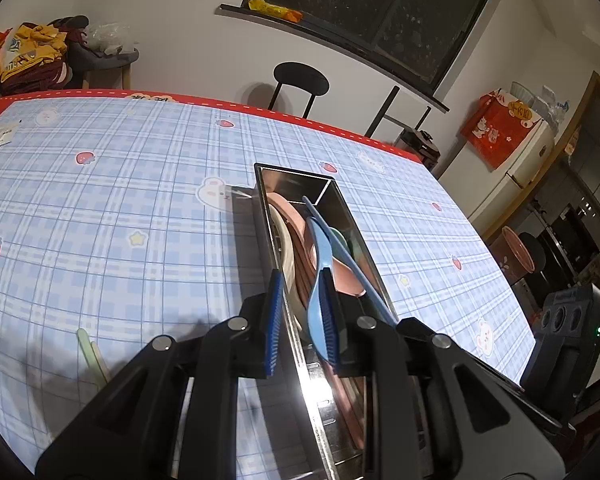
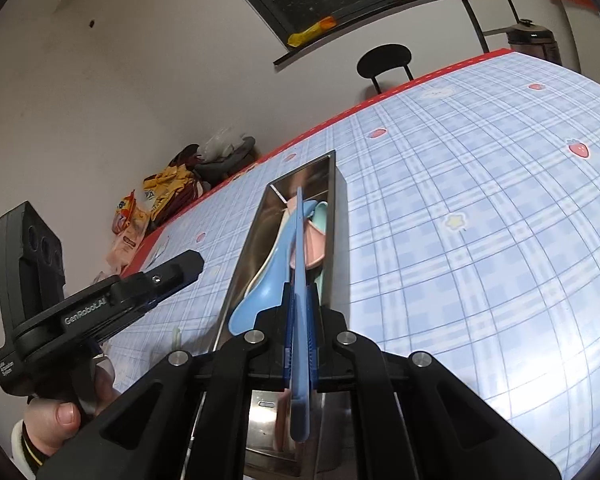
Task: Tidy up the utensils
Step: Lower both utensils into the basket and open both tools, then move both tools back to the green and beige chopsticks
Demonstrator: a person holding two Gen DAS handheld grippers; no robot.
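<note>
From the left wrist, the left tool [image 1: 300,320] stood spread, a blue spoon [image 1: 320,276] beside one pad, over the steel tray [image 1: 364,248]. From the right wrist, the right tool [image 2: 299,320] pinched a blue utensil handle [image 2: 300,264] above the tray [image 2: 240,248] on the surface [image 2: 480,220]; best lowered flat, lengthwise, before letting go.

free: tablecloth [image 2: 480,208] right of tray [image 2: 338,216] | blocked: crowded tray interior

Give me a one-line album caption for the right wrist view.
Right gripper pinches a blue utensil handle over a steel tray of pastel spoons on a plaid tablecloth.
</note>
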